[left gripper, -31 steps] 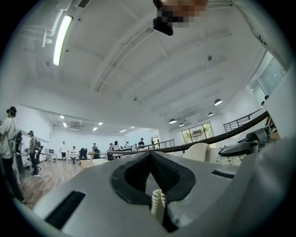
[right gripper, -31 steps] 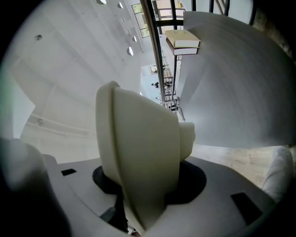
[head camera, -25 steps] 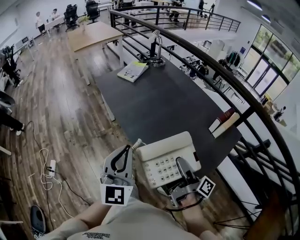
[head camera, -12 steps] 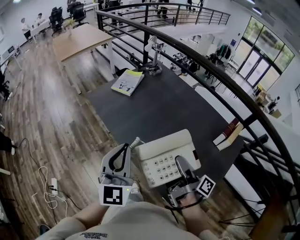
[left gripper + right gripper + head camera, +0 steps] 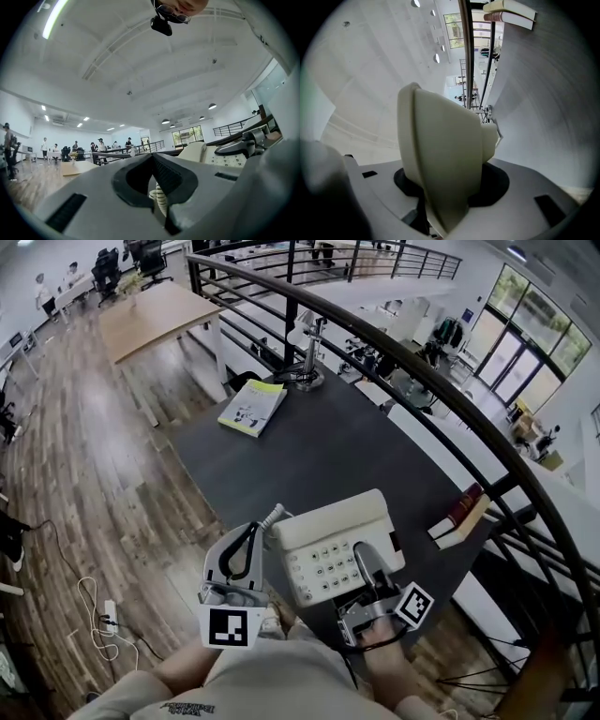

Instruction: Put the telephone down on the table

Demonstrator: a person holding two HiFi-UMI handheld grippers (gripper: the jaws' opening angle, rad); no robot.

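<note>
Cream plastic push-button telephone hangs in the air between the two grippers, over the near end of the dark, flat-topped counter and close to the person's body. It is not yet set down. The right gripper has its jaws clamped on the right edge of the telephone's body, and its own view is filled by the cream casing wedged between them. The left gripper sits just beside the telephone's left side, its jaws pinching the cream coiled cord that runs from that side. Judging from this, the carry looks close to its end. What is left is to lower the telephone flat onto the counter and spread both pairs of jaws. The near and middle parts of the counter lie bare, so nothing seems to stand in the way of a landing there. A yellow-green booklet lies at the far left corner, and a metal stand rises at the far end, both well apart from the telephone. Two stacked books, red and cream, rest at the right edge, nearer but off to the side. A curved black railing sweeps along the counter's right side and could crowd the right arm. On the wooden floor to the left lies a white power strip.
</note>
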